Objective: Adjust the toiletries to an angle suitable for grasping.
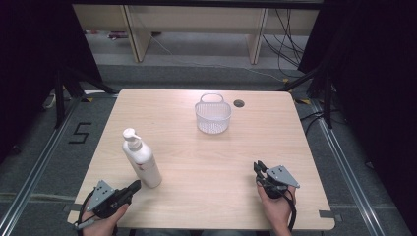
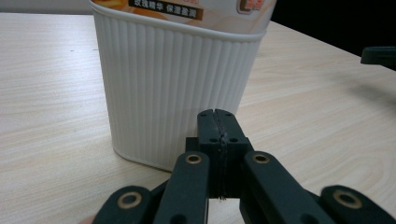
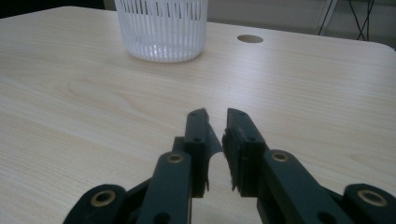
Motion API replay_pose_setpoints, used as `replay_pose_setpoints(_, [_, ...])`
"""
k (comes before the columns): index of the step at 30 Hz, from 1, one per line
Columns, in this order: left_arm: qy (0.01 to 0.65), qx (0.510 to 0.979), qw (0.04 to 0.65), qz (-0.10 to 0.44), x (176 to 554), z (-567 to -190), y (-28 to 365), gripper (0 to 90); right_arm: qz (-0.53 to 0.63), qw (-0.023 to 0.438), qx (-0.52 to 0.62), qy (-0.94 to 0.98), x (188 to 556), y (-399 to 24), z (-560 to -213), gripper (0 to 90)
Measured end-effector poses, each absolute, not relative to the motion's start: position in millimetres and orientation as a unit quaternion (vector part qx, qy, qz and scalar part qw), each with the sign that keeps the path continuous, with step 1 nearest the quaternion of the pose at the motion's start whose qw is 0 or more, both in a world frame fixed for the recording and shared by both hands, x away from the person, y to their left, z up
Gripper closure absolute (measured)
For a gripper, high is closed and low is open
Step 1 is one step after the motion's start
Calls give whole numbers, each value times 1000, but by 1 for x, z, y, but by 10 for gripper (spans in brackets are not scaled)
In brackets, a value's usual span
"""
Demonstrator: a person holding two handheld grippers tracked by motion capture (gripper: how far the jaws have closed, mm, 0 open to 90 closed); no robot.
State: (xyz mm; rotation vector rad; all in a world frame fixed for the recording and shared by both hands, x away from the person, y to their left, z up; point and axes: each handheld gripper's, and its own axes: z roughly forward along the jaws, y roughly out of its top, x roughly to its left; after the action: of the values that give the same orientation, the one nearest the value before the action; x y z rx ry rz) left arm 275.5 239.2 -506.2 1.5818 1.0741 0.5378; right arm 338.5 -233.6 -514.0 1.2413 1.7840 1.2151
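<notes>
The lotion bottle [image 1: 142, 158] stands upright near the bench's [image 1: 206, 162] left edge, just ahead of my left gripper [image 1: 135, 185], jaws pressed together, lined up to approach. My right gripper [image 1: 259, 167] rests near the right front corner, jaws nearly together, empty, facing the white basket [image 1: 212, 114].

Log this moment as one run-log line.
left gripper: shut, empty, by bottle base | right gripper: near shut, empty, facing basket | bottle: upright | table

Left claw [image 1: 134, 186] closed, empty, low near table edge; right claw [image 1: 259, 167] nearly closed, empty.
</notes>
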Motion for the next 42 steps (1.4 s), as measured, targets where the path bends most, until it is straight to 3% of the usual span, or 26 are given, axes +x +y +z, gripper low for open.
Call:
replay_pose_setpoints(36, [421,688,539,242,319,-498,203,891,463,324,467,680,338,-232,-514,765])
replay_pose_setpoints(42, [423,682,544,245,316,-499,205,841,463,323,472,678,338,-232,-514,731])
